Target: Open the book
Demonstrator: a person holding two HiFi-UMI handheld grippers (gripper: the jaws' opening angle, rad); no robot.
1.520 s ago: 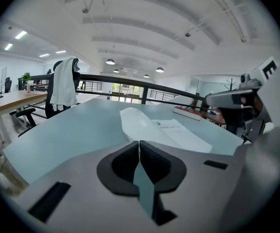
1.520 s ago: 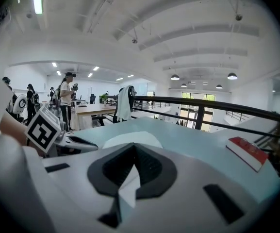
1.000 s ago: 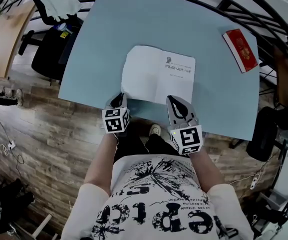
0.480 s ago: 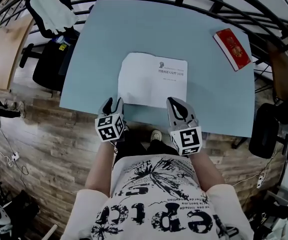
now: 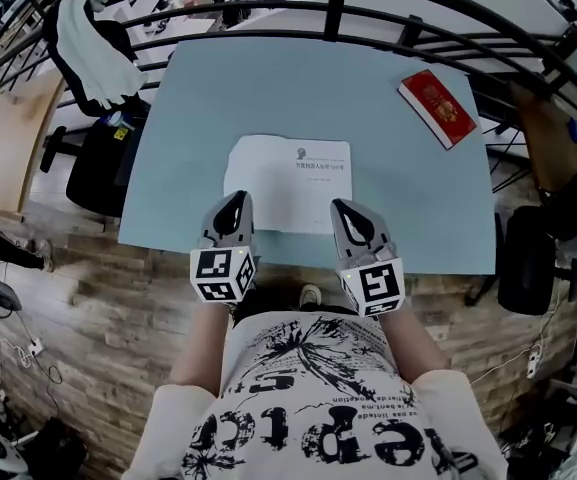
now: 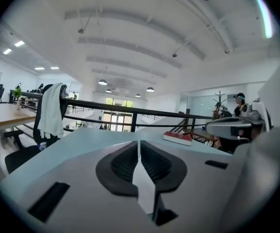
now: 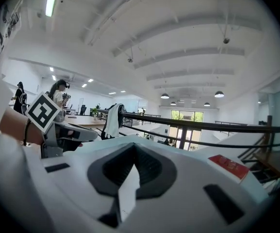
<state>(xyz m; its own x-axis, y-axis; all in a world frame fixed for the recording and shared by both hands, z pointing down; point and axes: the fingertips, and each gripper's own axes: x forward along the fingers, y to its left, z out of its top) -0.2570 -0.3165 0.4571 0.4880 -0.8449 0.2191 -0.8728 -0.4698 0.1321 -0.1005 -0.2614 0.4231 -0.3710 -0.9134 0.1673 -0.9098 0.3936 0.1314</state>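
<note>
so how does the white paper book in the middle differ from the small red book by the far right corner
The white paper book is wide and looks spread open; the small red book is narrower and closed. The white one sits square to the near edge of the light blue table, the red one lies skewed. Both lie flat on it.

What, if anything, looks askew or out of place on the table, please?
Only the red book, which lies skewed near the far right corner of the table, at an angle to its edges. The white book lies flat in the middle, roughly square. Nothing looks spilled or damaged.
</note>
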